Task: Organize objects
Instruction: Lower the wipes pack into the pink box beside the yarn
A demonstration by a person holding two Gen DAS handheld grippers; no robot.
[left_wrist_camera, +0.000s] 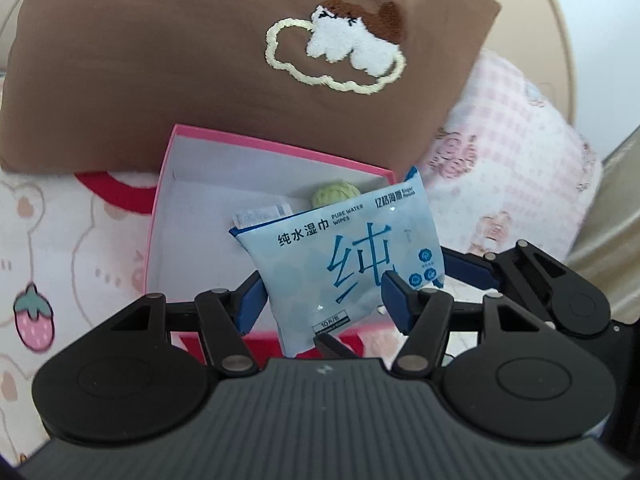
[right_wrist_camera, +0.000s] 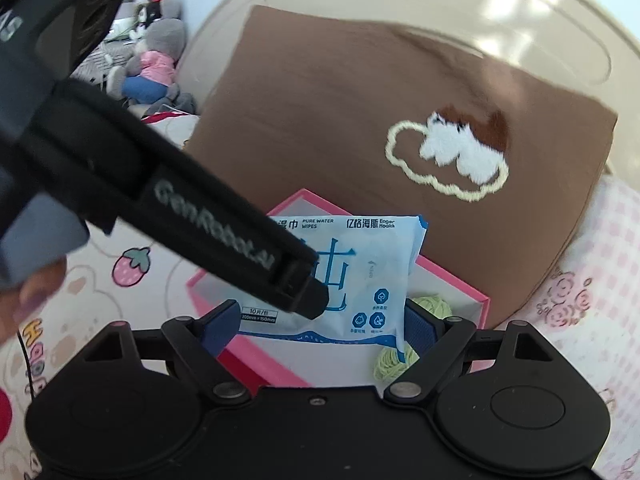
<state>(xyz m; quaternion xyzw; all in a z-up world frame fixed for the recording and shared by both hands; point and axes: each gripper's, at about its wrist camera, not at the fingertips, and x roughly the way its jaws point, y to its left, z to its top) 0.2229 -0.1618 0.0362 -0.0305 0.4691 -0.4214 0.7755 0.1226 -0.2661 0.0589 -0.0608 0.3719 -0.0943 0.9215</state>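
Observation:
A light blue pack of pure water wipes (left_wrist_camera: 340, 248) hangs tilted over an open pink box (left_wrist_camera: 168, 200) with a white inside. My left gripper (left_wrist_camera: 320, 296) is shut on the pack, its right pad lying across the printed face and its left pad at the pack's left edge. My right gripper (right_wrist_camera: 320, 324) is shut on the same pack (right_wrist_camera: 372, 264), its blue pads pressing the two side edges near the bottom. The left gripper's black finger (right_wrist_camera: 240, 240) crosses the pack's face. A green yarn ball (left_wrist_camera: 332, 194) and a small white sachet (left_wrist_camera: 260, 214) lie in the box.
A brown pillow (left_wrist_camera: 160, 60) with an embroidered cloud leans against the beige headboard (right_wrist_camera: 480, 20) right behind the box. A pink checked pillow (left_wrist_camera: 500, 152) lies to the right. The bedsheet (left_wrist_camera: 60, 240) has strawberry prints. Plush toys (right_wrist_camera: 156, 60) sit far left.

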